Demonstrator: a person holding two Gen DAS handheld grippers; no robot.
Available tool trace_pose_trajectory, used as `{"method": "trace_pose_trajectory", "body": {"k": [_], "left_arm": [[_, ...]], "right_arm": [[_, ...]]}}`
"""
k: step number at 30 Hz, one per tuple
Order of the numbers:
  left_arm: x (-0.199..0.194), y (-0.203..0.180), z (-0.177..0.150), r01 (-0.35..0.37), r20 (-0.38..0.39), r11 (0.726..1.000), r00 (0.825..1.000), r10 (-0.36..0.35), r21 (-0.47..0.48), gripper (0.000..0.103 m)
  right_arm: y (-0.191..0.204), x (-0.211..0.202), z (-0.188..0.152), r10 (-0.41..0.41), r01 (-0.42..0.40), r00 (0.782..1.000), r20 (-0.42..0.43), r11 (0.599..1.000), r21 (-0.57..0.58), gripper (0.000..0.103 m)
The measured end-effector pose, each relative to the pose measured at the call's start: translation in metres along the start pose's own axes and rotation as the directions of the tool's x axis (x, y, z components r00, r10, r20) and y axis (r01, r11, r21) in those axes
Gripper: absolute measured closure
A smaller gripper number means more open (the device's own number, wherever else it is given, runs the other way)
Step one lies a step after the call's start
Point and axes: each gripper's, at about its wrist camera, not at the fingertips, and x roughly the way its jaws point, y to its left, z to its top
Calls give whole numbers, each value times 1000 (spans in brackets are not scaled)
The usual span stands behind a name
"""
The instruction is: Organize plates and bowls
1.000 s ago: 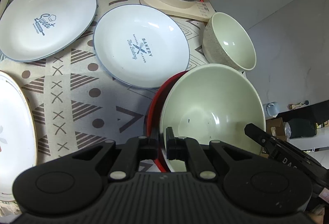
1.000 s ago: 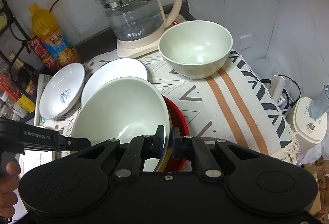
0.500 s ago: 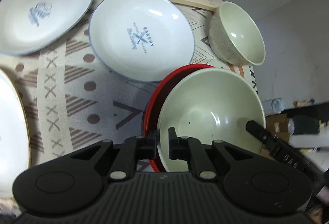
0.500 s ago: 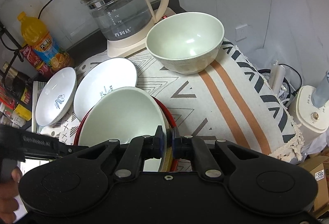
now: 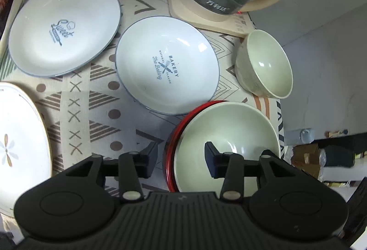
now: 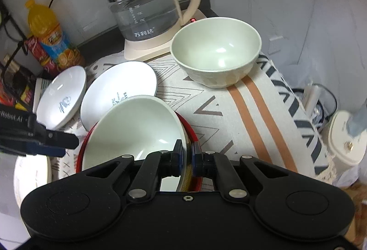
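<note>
Left gripper (image 5: 181, 159) jaws just opened, straddling the green bowl (image 5: 229, 142) rim untouched. Right gripper (image 6: 188, 156) pinches bowl and red plate (image 6: 195, 137) rims.

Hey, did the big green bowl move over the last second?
Yes. The large green bowl, pinched by the right gripper, has dropped flatter onto the red plate; the left gripper has just opened off its rim.

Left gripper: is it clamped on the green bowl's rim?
No. The left gripper stands open, its fingers either side of the green bowl's rim and the red plate, pads clear.
</note>
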Motion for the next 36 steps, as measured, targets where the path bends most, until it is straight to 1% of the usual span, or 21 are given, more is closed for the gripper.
{"method": "trace_pose_trajectory", "body": {"k": [3,6,11,14,17,21,24,29,31,33,36], "left_arm": [[3,-3,2,-29,10,1000,1000,29,10,60],[6,-4,3,-30,5,1000,1000,30,1,60],[10,-11,6,-51,6,999,999,51,10,60],[11,-18,10,-58,17,998,998,58,18,60],[12,-29,16,-58,24,998,998,57,32,60],[17,-42,23,-60,34,997,998,59,41,60],[22,-54,29,-59,42,997,997,57,48,60],[30,-75,40,-52,65,997,997,48,59,60],[35,-82,45,-54,74,997,996,50,50,60],[39,-88,50,-53,84,998,995,50,42,60],[47,-97,58,-50,94,998,994,47,30,60]], "right_arm": [[2,4,0,0,-1,1000,-20,1000,-31,96],[2,8,-2,4,-6,999,-43,999,-43,96],[-5,10,-3,41,-41,996,-77,999,-6,95],[-9,2,3,70,-69,995,-77,998,4,93],[-15,-7,9,89,-88,994,-60,996,19,87],[-26,-14,19,127,-126,991,-35,991,40,87],[-38,-16,27,126,-126,992,-2,991,53,87],[-67,-9,44,110,-111,994,22,988,105,87],[-77,-6,51,109,-111,994,27,987,119,81],[-85,-1,57,109,-113,993,33,985,128,78],[-95,8,67,115,-119,993,38,984,131,78]]}}
